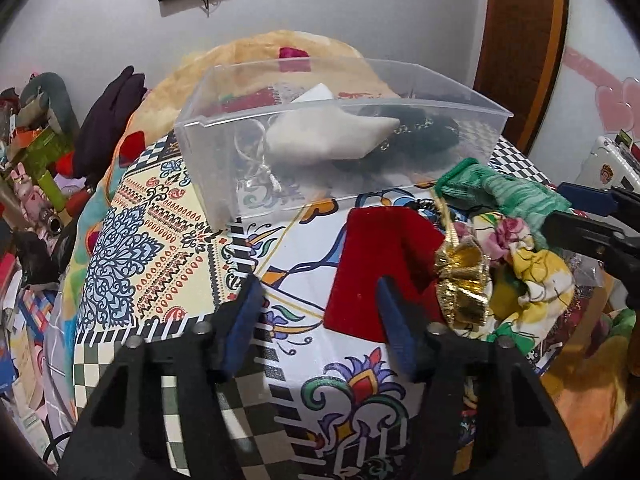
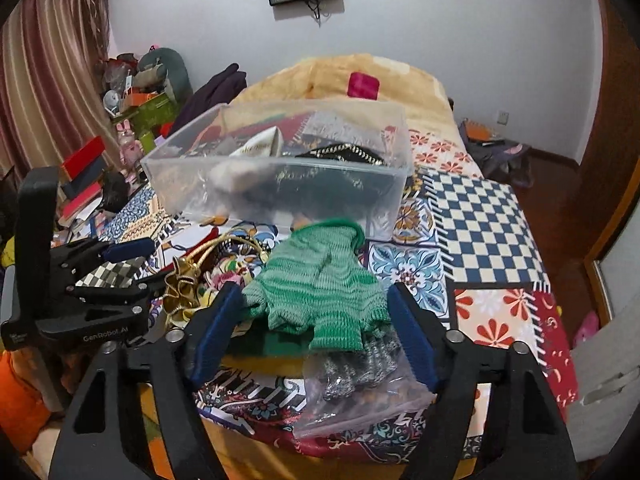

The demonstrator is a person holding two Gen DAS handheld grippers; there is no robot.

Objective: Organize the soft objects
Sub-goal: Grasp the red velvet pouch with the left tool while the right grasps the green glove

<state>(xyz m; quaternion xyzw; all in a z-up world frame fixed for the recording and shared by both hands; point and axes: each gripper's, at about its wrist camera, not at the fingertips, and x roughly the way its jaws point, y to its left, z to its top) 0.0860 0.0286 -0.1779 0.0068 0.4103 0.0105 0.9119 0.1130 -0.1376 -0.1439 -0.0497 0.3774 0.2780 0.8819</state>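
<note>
A clear plastic bin [image 1: 224, 168] [image 2: 392, 200] stands on the patterned bed and holds a white pouch [image 1: 332, 140] and a black furry item [image 1: 420, 128]. In front of it lie a red velvet pouch [image 1: 380, 256], a gold bow [image 1: 464, 284] [image 2: 180, 292], a floral fabric piece [image 1: 532, 268] and a green knit glove [image 2: 320, 284] [image 1: 500, 192]. My left gripper [image 1: 316, 324] is open, its right finger over the red pouch's edge. My right gripper [image 2: 316, 332] is open, its fingers either side of the green glove's lower end.
A clear bag with a silvery item [image 2: 360, 380] lies under the right gripper. A yellow blanket [image 2: 360, 76] lies behind the bin. Clutter of boxes and toys [image 2: 132, 120] fills the left side beyond the bed. A wooden door [image 1: 520, 40] stands at the right.
</note>
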